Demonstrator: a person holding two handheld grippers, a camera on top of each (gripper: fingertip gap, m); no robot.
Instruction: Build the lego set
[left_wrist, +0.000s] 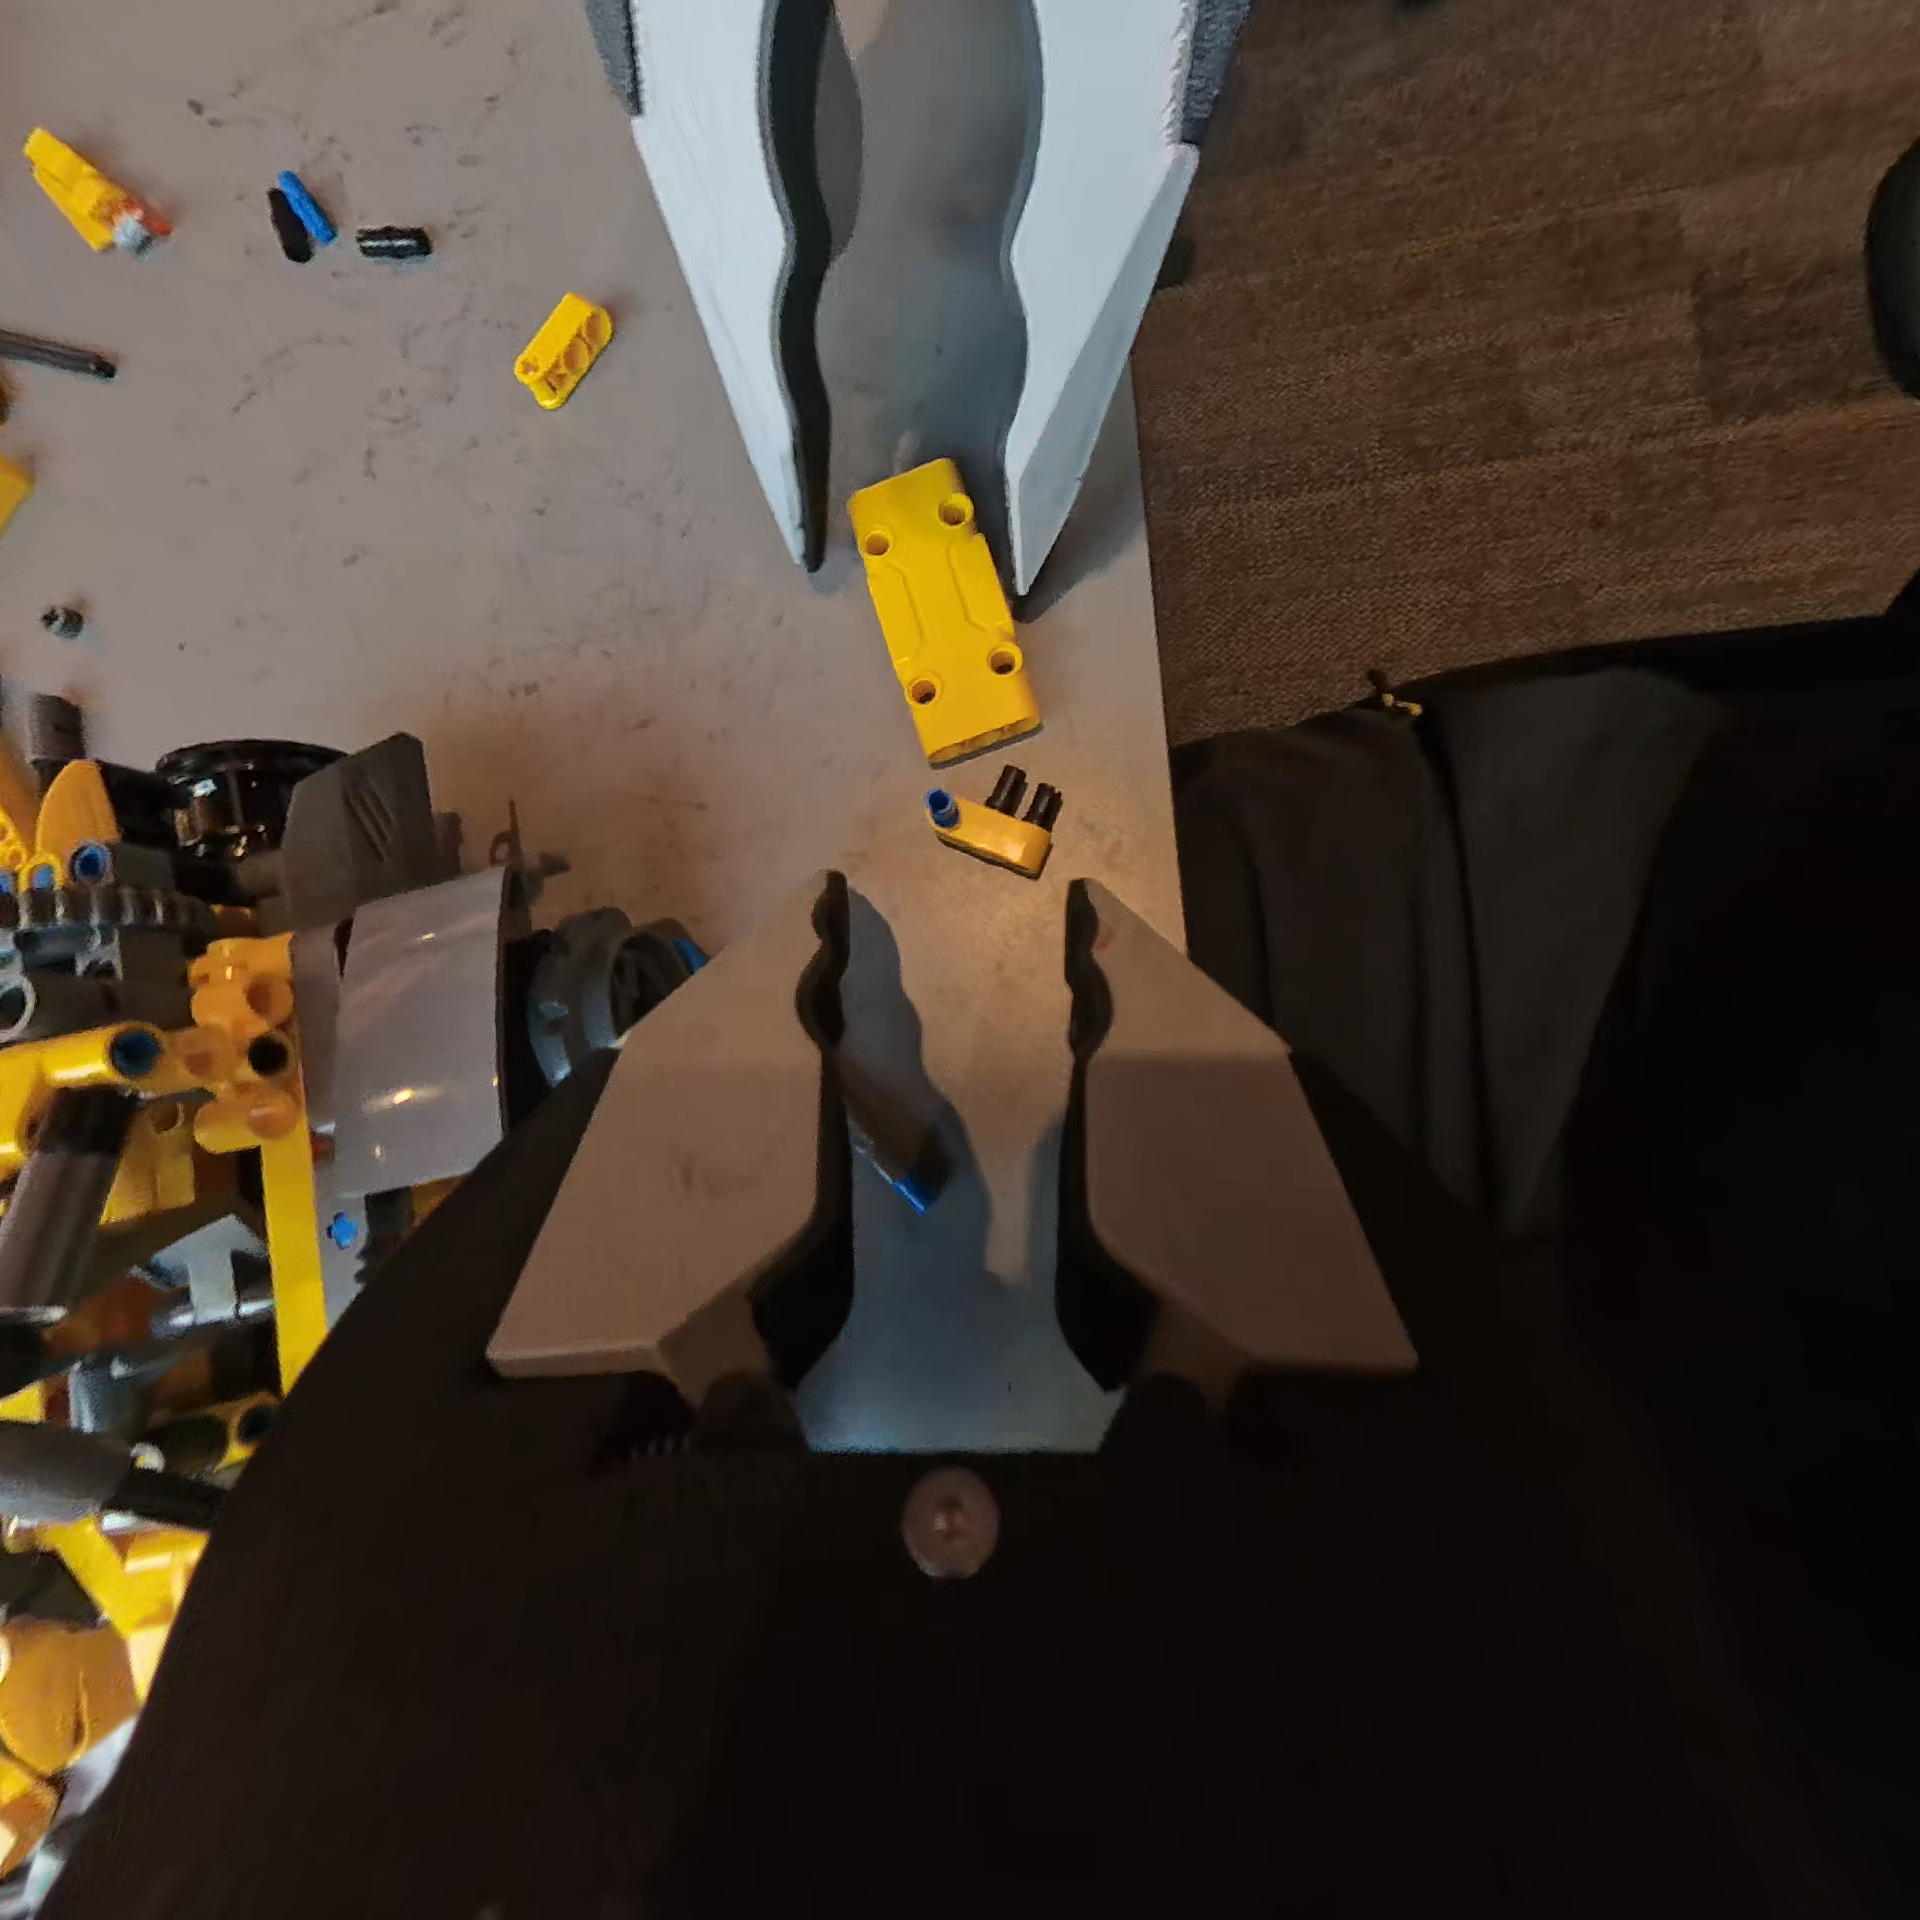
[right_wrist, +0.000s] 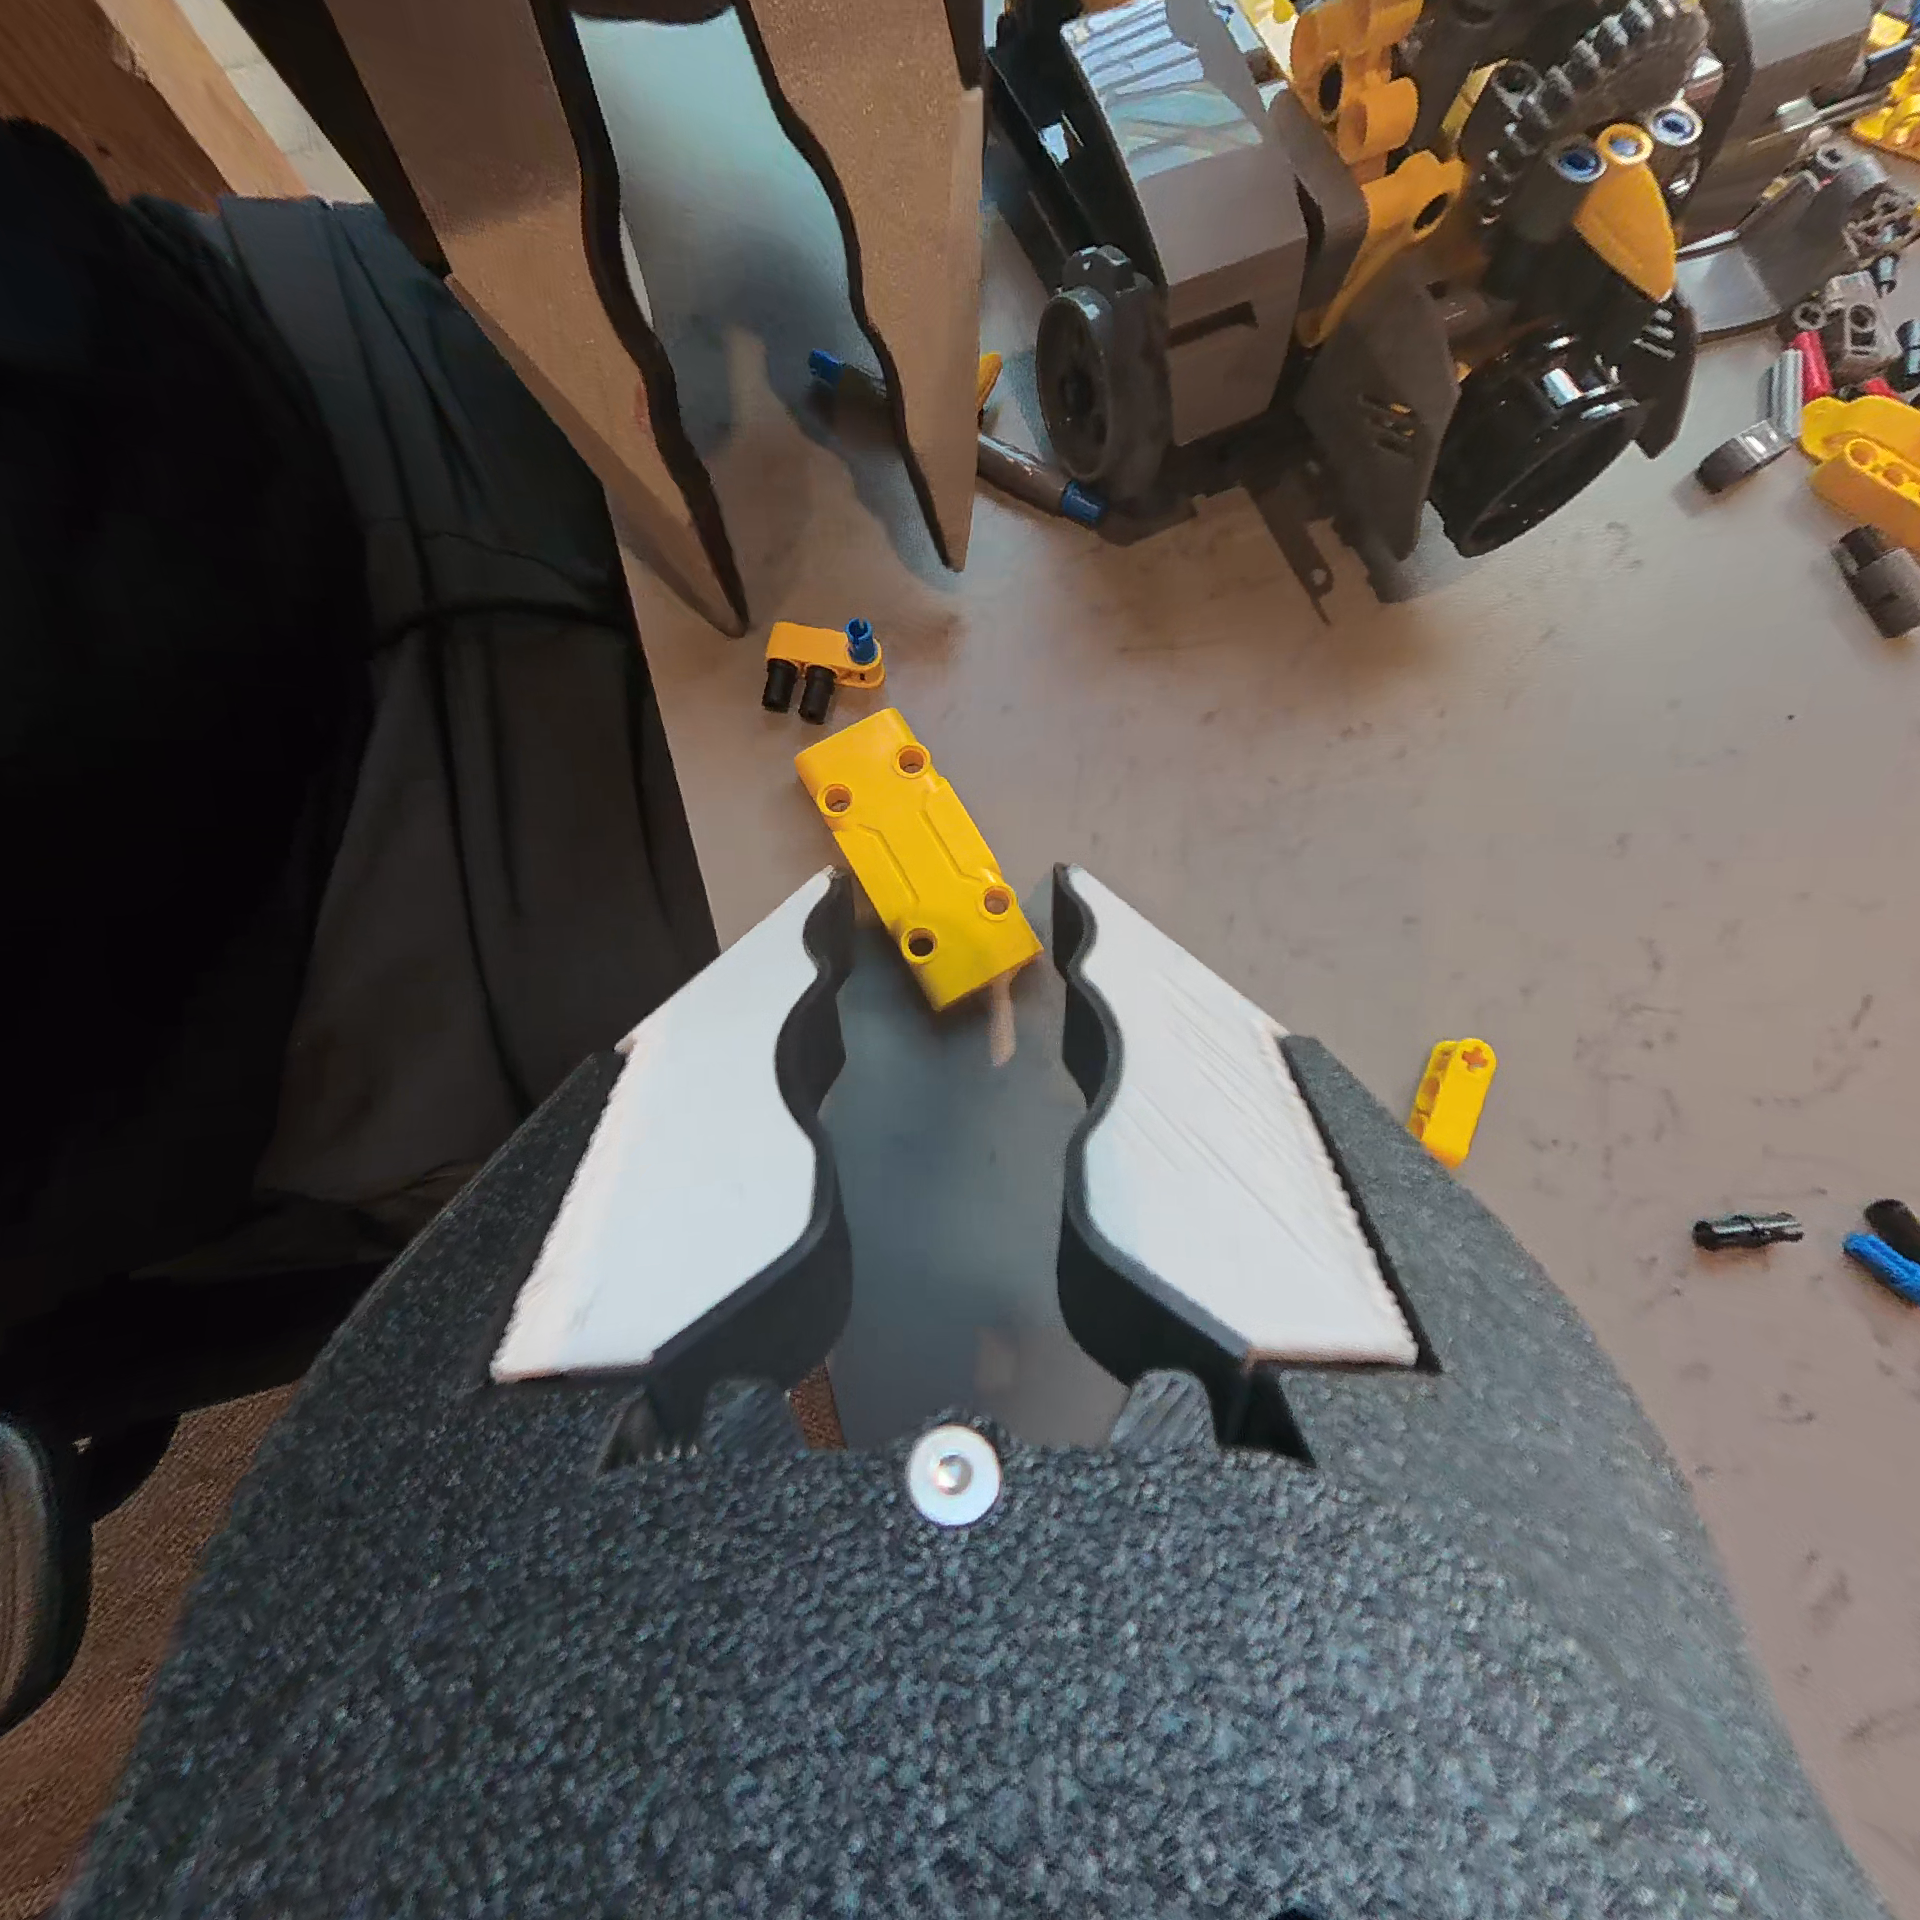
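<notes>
1. My left gripper (left_wrist: 951, 904): tan fingers spread apart, nothing between them. It hangs over the grey table (left_wrist: 436, 540) near the table's edge. Nearest to it is a small yellow connector (left_wrist: 997, 831) carrying two black pegs and one blue peg, lying just beyond the fingertips.
2. My right gripper (right_wrist: 945, 894): white fingers spread apart, not clamped on anything. One end of a flat yellow panel (right_wrist: 914, 857) with four holes lies in the gap at the fingertips. I cannot tell whether a finger touches it.
3. Yellow panel: flat on the table, close to the edge, between the two grippers, which face each other.
4. Small yellow connector: just beside the panel's far end, apart from it.
5. Part-built toy vehicle (right_wrist: 1403, 291): yellow, grey and black, with wheels, standing off to one side.
6. Loose pieces: a short yellow beam (right_wrist: 1451, 1101), a black pin (right_wrist: 1745, 1231) and a blue pin (right_wrist: 1881, 1262), scattered well apart from the panel.
7. Beyond the table edge: dark cloth (right_wrist: 364, 727) and brown carpet (left_wrist: 1507, 364).
</notes>
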